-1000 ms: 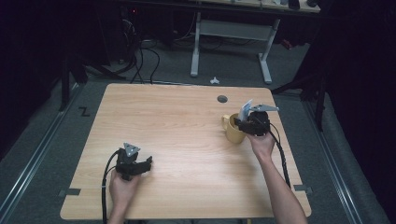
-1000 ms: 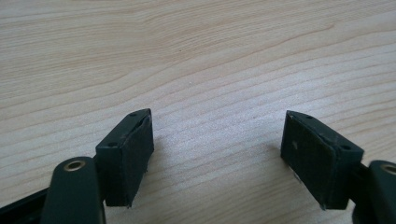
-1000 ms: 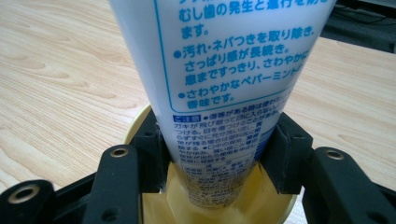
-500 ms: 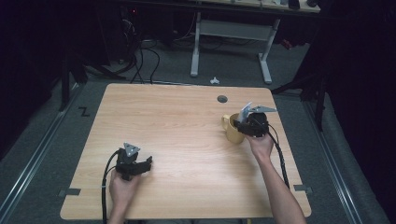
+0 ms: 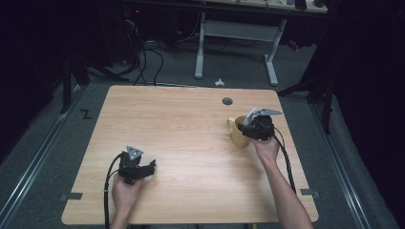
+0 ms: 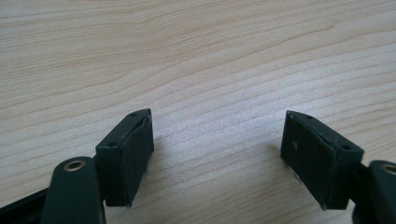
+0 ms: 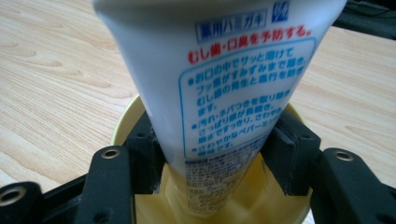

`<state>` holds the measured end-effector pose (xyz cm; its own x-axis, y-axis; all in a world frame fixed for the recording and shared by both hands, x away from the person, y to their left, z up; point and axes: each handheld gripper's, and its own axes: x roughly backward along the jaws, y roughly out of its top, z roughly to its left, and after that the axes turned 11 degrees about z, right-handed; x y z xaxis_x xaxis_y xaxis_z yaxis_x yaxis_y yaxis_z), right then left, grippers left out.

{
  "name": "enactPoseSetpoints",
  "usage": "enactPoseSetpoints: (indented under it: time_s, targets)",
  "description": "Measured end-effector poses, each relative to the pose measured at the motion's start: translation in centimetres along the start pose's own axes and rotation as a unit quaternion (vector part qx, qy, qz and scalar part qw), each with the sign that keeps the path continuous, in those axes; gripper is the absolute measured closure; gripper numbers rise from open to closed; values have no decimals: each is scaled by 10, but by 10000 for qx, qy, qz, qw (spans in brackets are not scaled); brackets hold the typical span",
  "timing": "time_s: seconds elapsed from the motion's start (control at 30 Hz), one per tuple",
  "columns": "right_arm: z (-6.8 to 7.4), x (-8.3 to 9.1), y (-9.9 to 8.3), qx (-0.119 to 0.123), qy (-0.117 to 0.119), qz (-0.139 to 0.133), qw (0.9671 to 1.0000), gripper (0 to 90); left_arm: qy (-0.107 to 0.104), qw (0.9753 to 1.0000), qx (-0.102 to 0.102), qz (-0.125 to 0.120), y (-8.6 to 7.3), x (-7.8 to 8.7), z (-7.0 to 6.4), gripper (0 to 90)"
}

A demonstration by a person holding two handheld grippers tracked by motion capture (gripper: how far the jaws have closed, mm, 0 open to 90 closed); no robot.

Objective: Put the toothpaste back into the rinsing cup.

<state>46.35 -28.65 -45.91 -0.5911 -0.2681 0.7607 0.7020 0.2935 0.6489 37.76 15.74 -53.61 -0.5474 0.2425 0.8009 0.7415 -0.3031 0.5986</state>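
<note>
Wooden tabletop [image 5: 191,143] unchanged: right gripper [image 7: 212,154] still clamps toothpaste tube [image 7: 219,70] over yellow mug [image 5: 237,132]; left gripper [image 6: 217,154] idle, jaws apart

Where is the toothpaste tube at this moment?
The toothpaste tube is clamped in the right gripper, its lower end down inside the yellow mug at the table's right side in the high view.

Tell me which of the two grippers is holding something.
The right gripper, clamped on a white tube over the yellow mug. The left gripper is open above bare table.
</note>
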Motion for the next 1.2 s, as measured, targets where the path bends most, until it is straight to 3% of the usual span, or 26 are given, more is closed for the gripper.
enactPoseSetpoints:
  time_s: [0.43, 1.2]
  targets:
    - [3, 16, 6, 175, 33, -300, 9994, 371, 0, 10000, -1, 1, 0, 0, 0, 259]
    - [4, 39, 6, 169, 63, -634, 9978, 324, 1, 10000, 0, 0, 0, 0, 0, 259]
